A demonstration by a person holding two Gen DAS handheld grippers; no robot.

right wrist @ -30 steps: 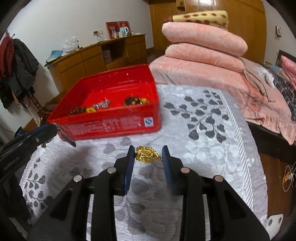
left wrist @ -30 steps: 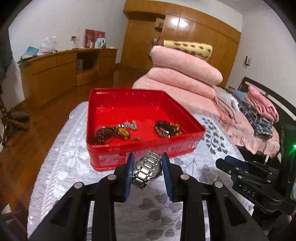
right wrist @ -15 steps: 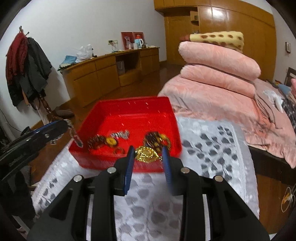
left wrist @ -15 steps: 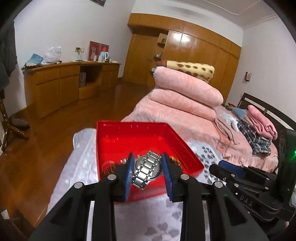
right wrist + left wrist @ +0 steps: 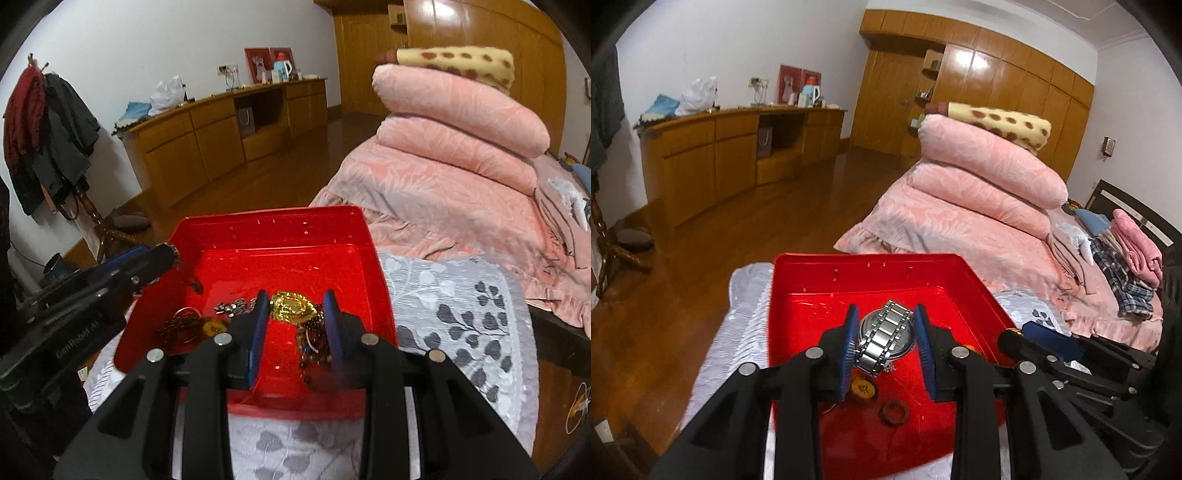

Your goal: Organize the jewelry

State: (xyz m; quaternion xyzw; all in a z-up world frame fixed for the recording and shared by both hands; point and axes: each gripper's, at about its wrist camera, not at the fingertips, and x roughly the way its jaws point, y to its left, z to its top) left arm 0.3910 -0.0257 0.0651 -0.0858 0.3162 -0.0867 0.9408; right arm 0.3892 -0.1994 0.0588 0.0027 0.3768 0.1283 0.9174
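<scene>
Steel links fill the gap in your left claw (image 5: 886,339): the silver watch (image 5: 884,338) is clamped between the two blue pads (image 5: 849,347), its bracelet running diagonally and its round case showing behind the band. You hold it above the red tray (image 5: 798,280), over the middle of the tray floor rather than on it. Below the watch, on the tray bottom, lie a small yellow disc (image 5: 863,388) and a dark ring (image 5: 894,412), close together but apart. Your right claw (image 5: 295,314) is clamped on the gold piece (image 5: 293,305), an ornate gold ornament pinched between its pads, and it too hangs over the tray (image 5: 273,230), nearer the right-hand wall. Directly under and beside it sits a dark beaded bracelet (image 5: 314,343); it looks to be resting on the tray floor, though motion blur there makes the lower part hard to read. Further left in the tray you have a silvery chain (image 5: 232,306), a yellow tag (image 5: 216,326) and a dark tangle of beads (image 5: 181,325) just beside it. The tray stands on the bench, on a pale grey cloth (image 5: 461,295) printed with dark leaves. Each claw shows at the edge of the other's view, both crowded over the tray.
</scene>
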